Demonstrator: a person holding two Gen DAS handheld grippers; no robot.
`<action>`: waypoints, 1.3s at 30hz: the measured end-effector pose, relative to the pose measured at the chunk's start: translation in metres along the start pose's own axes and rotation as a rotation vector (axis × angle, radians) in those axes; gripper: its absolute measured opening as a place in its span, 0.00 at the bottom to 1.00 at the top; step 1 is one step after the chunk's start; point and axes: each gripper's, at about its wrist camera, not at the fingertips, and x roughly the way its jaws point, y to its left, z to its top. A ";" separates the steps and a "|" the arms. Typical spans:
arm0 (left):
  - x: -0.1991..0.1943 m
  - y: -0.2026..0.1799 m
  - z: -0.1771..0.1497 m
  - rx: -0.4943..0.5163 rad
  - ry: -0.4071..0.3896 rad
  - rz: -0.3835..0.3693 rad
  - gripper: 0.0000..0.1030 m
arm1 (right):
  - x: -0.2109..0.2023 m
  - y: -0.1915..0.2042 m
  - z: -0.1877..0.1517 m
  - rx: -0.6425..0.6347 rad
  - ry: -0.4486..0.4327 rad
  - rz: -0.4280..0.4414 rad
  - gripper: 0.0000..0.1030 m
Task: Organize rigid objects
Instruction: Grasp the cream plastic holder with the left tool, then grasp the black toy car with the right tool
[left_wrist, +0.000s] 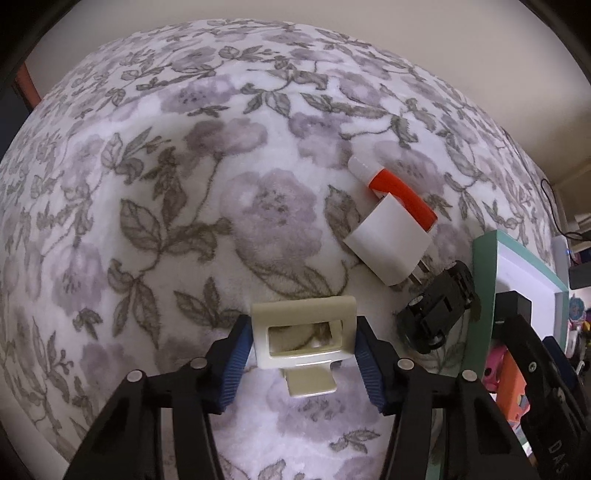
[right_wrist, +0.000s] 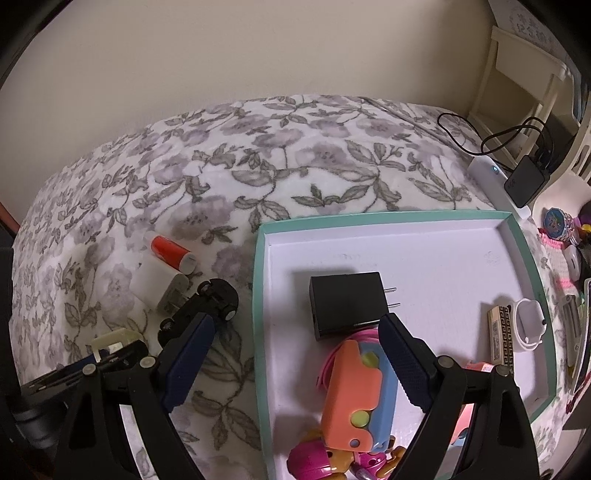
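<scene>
My left gripper is shut on a cream plastic frame piece, its blue pads pressed against both short sides, low over the floral bedspread. Beyond it lie a white charger, a red-and-white tube and an upturned black toy car. My right gripper stands open and holds nothing. It straddles the left rim of the teal tray, one finger by the toy car, the other near a black charger inside the tray.
The tray also holds an orange-and-blue toy, a patterned box and a white ring-shaped item. A power bank with cables and small clutter lie right of the tray. A wall runs behind the bed.
</scene>
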 end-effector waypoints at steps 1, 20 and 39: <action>0.000 0.000 0.000 -0.001 0.000 -0.004 0.56 | 0.000 0.000 0.000 0.005 -0.001 0.006 0.88; -0.021 0.068 0.029 -0.125 -0.052 0.028 0.56 | 0.012 0.054 0.012 -0.079 0.099 0.123 0.81; -0.021 0.084 0.029 -0.162 -0.048 -0.032 0.56 | 0.050 0.066 0.015 -0.006 0.221 0.035 0.47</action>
